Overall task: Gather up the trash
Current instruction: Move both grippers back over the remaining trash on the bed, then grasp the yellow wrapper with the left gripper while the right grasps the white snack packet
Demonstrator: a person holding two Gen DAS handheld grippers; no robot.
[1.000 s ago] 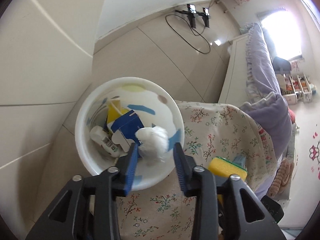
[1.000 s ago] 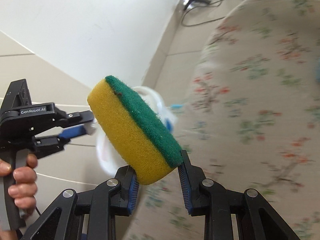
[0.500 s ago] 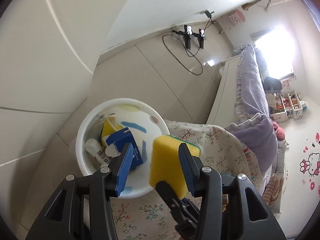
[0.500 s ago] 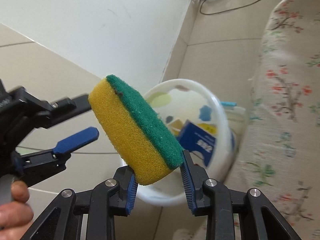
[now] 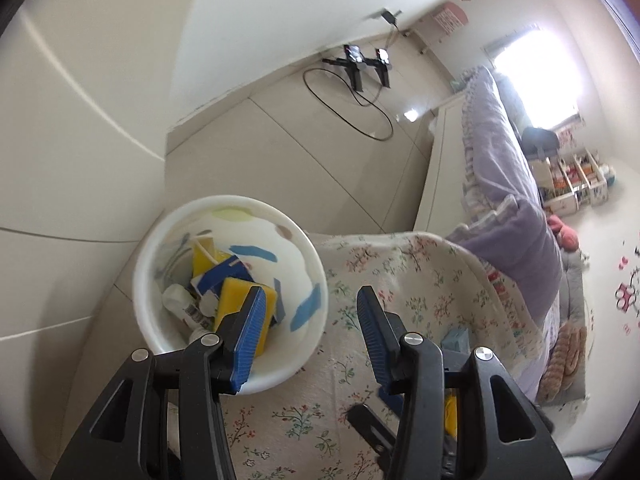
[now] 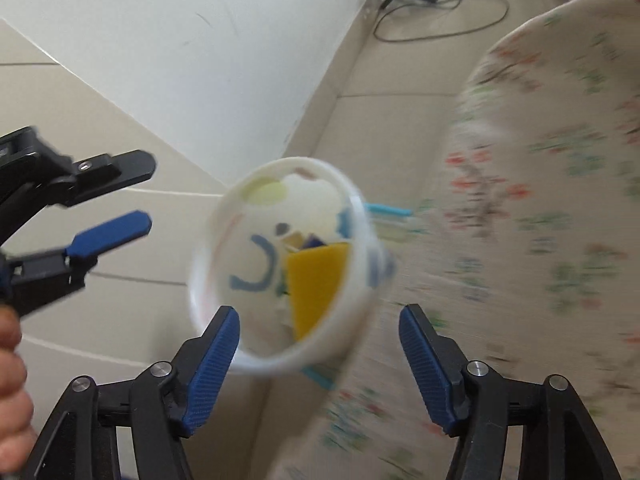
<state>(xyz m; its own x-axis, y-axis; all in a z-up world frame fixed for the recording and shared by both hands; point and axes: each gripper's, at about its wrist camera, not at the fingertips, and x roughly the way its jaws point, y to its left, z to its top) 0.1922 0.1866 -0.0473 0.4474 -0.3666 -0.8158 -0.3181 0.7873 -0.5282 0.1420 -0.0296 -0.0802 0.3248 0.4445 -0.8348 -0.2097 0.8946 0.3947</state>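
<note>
Yellow sponge (image 6: 316,280) now lies inside the white bin (image 5: 256,384), on top of the other trash, a blue-and-white carton (image 5: 224,272) and a small white bottle (image 5: 180,300); bin stands on the floor against the floral-covered bench (image 5: 400,280). Right tongs (image 6: 320,356) empty, blue pads apart and opening wider, nothing between them, hovering over the bin mouth. Left tongs (image 5: 308,328) also apart, nothing clamped, above the bin's rim and the cloth. Sponge looks light, soft, squashy, not fragile, not slippery; it likely grips best across its two broad faces, and a light squeeze should do. Carton: likely stiff card, light, take it by the edges. Bottle smooth, could slip. Something light blue (image 5: 456,340) lies on the cloth near the left tongs, maybe more trash, can't tell what. Writing: carton has white print and bottle a barcode-like label, both too blurred to read. No brand legible on either tongs here.
</note>
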